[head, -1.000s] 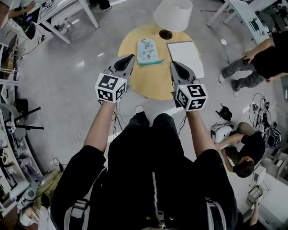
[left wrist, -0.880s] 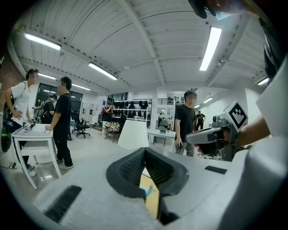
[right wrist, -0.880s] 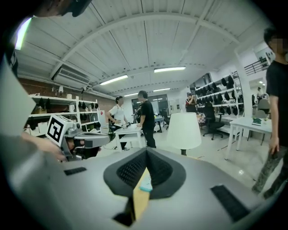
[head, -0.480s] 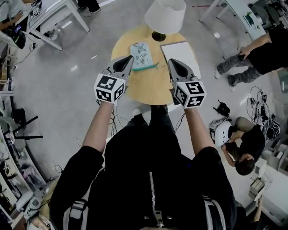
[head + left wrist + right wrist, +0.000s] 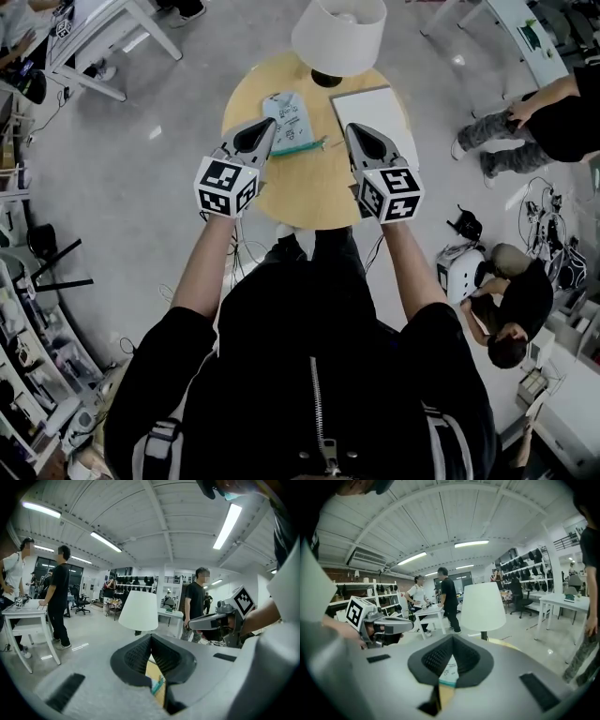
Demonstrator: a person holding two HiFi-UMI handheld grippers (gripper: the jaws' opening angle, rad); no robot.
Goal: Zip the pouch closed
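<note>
Ahead of the left gripper (image 5: pixel 270 125) the pouch (image 5: pixel 290 116) shows a zip too small to read as open or shut — its print likewise. The right gripper (image 5: pixel 352 129) covers the near corner of the white pad (image 5: pixel 375 105). Beyond it, the lampshade (image 5: pixel 339 36) hides most of the lamp base, and its top runs out of view.

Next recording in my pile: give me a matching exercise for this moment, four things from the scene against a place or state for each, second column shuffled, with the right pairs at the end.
Things:
1. pouch
2. lamp
3. white pad
4. left gripper

Places or states:
A. stands at the far edge of the round table
B. jaws shut, nothing held
C. lies flat, to the right of the pouch
D. lies flat, teal edge nearest the person

Pairs: 1-D, 2-A, 3-C, 4-B
</note>
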